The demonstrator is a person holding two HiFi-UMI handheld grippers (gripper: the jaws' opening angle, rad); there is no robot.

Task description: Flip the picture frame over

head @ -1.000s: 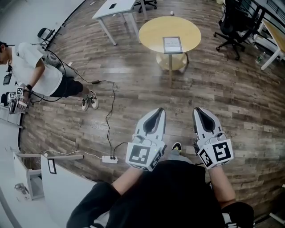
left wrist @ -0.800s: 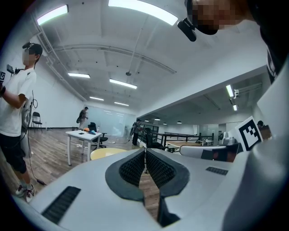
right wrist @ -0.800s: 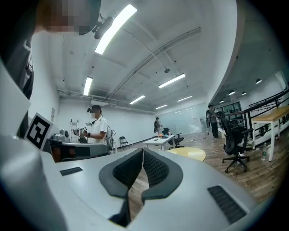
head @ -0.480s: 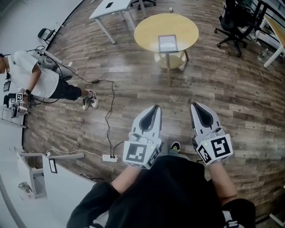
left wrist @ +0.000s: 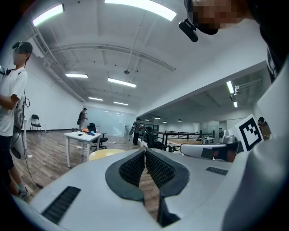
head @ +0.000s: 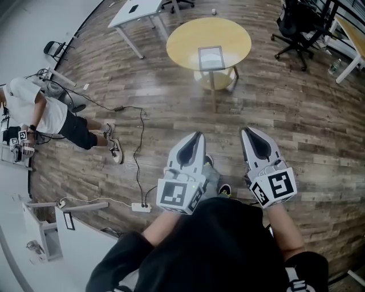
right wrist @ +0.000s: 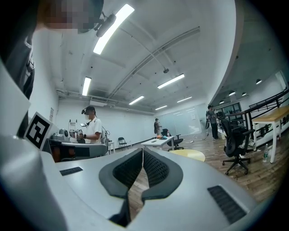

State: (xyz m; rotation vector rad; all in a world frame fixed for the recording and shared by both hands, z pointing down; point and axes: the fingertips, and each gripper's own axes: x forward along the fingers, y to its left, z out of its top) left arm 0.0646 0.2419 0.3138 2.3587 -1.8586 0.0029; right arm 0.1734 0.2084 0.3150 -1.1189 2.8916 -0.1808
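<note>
1. Head view: the picture frame lies flat near the middle of the round yellow counter, well ahead of both grippers.
2. The left gripper and the right gripper are held side by side over the wooden floor. Both point level toward that counter and are well apart from the frame.
3. Left gripper view: its fingers are closed together, the pads meeting at the tips with nothing between them. A sliver of the yellow counter shows past them.
4. Right gripper view: its fingers are pressed together too, and hold nothing.
5. Off to the left stands another person in a white shirt. A cable runs across the floor to a power strip.
6. A white table and a black office chair stand beyond the round counter.
</note>
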